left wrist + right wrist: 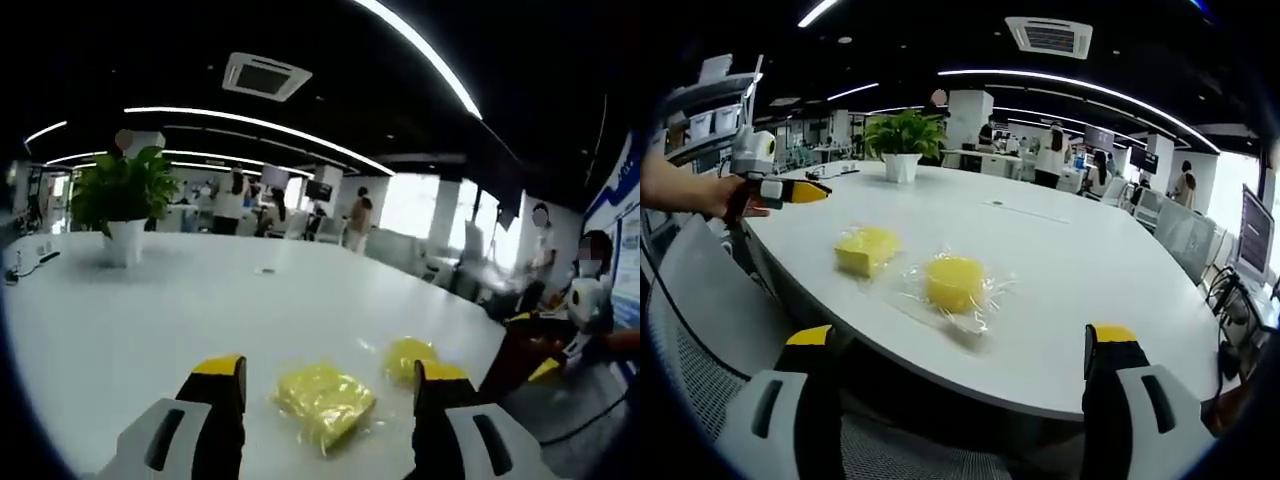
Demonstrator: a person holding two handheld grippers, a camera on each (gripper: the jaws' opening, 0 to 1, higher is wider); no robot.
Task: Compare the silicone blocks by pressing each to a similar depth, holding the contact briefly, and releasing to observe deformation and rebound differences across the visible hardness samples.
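Left gripper view, blocks: two yellow silicone samples in clear wrap lie on the white desk, a squarer block at 6 o'clock between the jaws and a round block at 5 o'clock, just beside the right jaw.
Left gripper view, tongs: the left tongs stand wide apart with nothing held, hovering above the squarer block, probably lined up for a press.
Left gripper view, surroundings: a potted plant stands at 10 o'clock, well apart from the samples.
Right gripper view, blocks: the square block sits at 10 o'clock and the round block near centre, close together, likely for an easy side-by-side comparison.
Right gripper view, tongs: the right tongs gape wide, empty, held back off the desk edge, over a chair.
Right gripper view, other hand: a hand at 9 o'clock holds the left tongs level, pointing over the desk toward the blocks.
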